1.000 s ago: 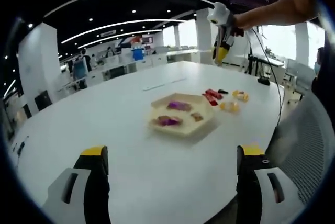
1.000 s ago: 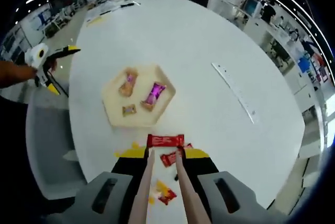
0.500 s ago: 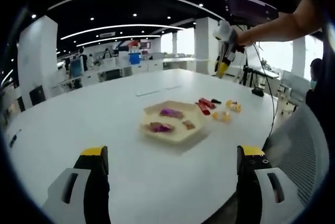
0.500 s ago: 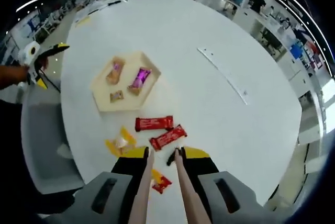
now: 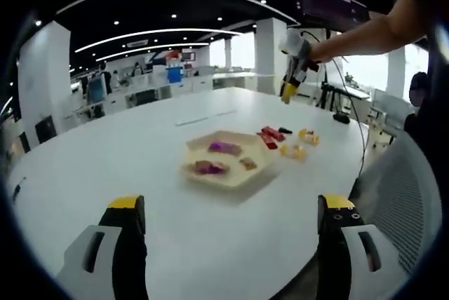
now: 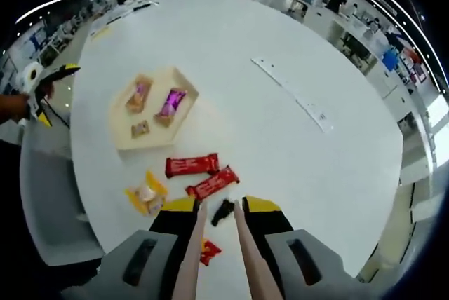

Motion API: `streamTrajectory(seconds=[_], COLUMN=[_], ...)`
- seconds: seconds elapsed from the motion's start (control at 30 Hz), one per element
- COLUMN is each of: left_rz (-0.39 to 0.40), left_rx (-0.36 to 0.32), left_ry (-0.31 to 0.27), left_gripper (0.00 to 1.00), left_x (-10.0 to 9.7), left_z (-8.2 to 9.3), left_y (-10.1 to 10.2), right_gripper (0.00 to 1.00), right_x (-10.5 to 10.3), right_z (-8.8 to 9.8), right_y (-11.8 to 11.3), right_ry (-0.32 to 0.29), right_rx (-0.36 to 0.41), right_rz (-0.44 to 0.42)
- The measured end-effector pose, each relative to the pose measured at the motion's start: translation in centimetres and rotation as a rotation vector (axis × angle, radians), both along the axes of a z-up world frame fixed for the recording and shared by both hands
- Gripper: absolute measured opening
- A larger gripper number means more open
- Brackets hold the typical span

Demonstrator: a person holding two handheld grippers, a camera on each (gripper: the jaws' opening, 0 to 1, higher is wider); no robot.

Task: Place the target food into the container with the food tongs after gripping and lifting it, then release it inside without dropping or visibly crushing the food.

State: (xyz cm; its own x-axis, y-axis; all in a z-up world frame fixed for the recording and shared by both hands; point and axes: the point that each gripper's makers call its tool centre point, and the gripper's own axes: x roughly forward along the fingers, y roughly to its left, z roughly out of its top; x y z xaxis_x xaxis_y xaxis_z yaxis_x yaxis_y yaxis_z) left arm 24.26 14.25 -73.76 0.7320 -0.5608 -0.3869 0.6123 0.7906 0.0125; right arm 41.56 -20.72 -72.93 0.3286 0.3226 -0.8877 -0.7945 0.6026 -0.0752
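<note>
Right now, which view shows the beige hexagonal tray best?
The right gripper view: it looks down on the tray, so its whole outline and three snacks show. The left gripper view catches the tray low and foreshortened.

– What kind of place is this?

– It looks like a big open office. There is a huge round white table in the middle.

– What else shows that?

– Far behind the table stand rows of desks with screens. Long curved light strips and small round lamps shine on the dark ceiling. Thick white pillars hold it up. People stand far off by the desks. A grey mesh chair sits near the table on the right.
</note>
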Motion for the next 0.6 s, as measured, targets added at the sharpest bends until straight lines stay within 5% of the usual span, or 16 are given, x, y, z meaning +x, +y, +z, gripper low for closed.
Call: streamTrajectory(seconds=[0.6], left_rz=[0.002], left_rx=[0.016], left_ry=[0.014], left_gripper=[1.0], left_x=[0.0], left_z=[-0.4], left_y=[0.0], right_gripper=[0.24], right_x=[0.9], right_z=[-3.1], right_y=[-0.4], right_ry=[0.023], right_rx=[-0.008], right_rz=[-0.019])
